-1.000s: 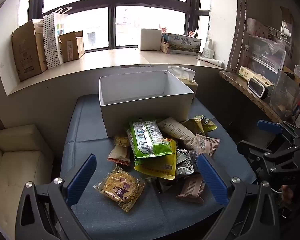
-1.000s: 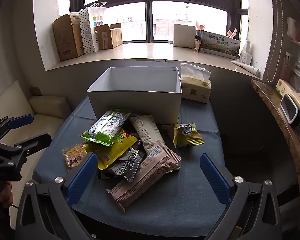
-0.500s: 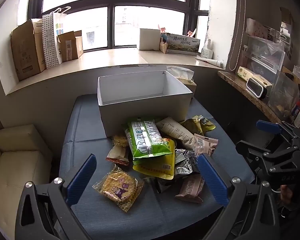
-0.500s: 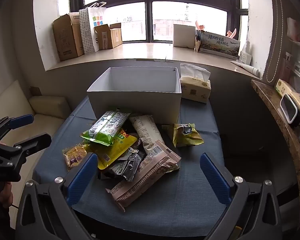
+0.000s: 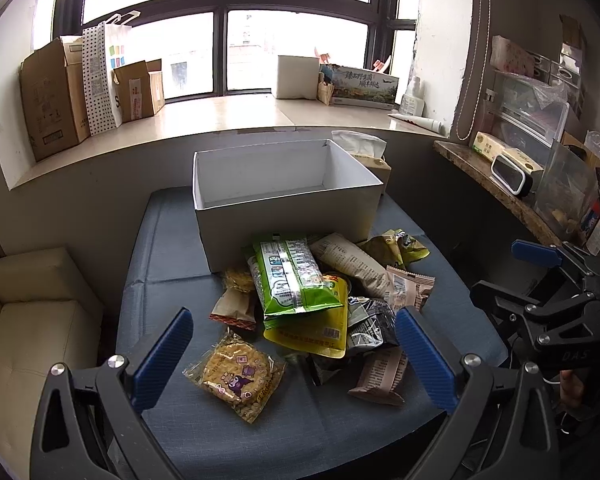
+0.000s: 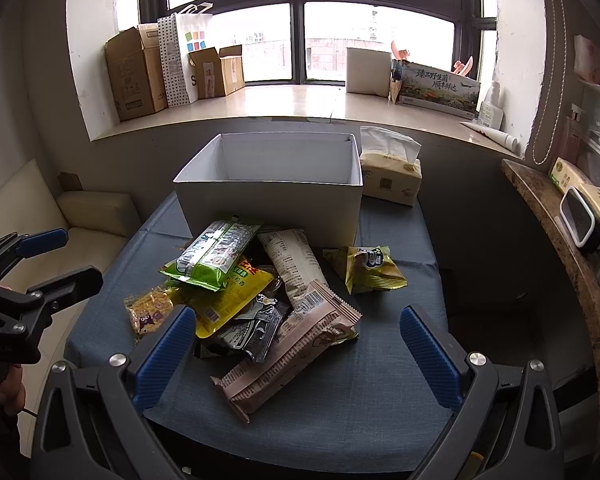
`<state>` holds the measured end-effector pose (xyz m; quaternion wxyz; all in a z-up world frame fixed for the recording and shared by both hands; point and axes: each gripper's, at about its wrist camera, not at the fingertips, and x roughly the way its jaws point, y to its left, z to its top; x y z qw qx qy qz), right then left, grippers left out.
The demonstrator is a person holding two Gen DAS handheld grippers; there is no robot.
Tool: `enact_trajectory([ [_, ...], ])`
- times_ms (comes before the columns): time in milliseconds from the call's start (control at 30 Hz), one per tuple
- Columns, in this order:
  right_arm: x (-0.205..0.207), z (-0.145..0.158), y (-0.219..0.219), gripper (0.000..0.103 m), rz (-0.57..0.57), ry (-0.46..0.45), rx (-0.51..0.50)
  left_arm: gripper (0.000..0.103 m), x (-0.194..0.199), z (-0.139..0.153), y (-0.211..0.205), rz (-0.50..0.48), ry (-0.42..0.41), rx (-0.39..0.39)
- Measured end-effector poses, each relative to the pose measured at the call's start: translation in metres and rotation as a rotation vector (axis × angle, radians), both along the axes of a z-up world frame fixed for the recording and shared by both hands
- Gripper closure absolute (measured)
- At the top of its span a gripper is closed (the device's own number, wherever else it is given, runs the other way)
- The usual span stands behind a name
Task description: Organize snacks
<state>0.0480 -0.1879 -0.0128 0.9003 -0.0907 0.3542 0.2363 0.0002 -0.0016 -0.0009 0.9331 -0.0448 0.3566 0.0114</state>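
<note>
the snack pile point(image 5: 312, 304) lies on the worktop point(image 5: 168, 248) just ahead of both grippers, heaped against the front wall of the white box point(image 5: 288, 204), which looks empty. no packet is held: the left gripper point(image 5: 292, 356) and right gripper point(image 6: 296, 356) both hover with jaws apart. sorting seems not yet begun; the next move calls for lowering onto a loose packet, perhaps the cookie pack point(image 5: 236, 372) nearest the left gripper.

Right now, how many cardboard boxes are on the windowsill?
2 brown ones, both at the sill's left end: a tall box and an open box, with a paper bag between. More may be hidden.
</note>
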Motion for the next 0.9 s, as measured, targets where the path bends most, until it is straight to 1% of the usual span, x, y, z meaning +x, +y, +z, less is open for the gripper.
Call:
enact_trajectory([
  [900, -0.0002, -0.001, 0.0018, 0.0, 0.001, 0.002, -0.006, 0.0, 0.0003, 0.0001, 0.0008, -0.002, 0.005, -0.003],
])
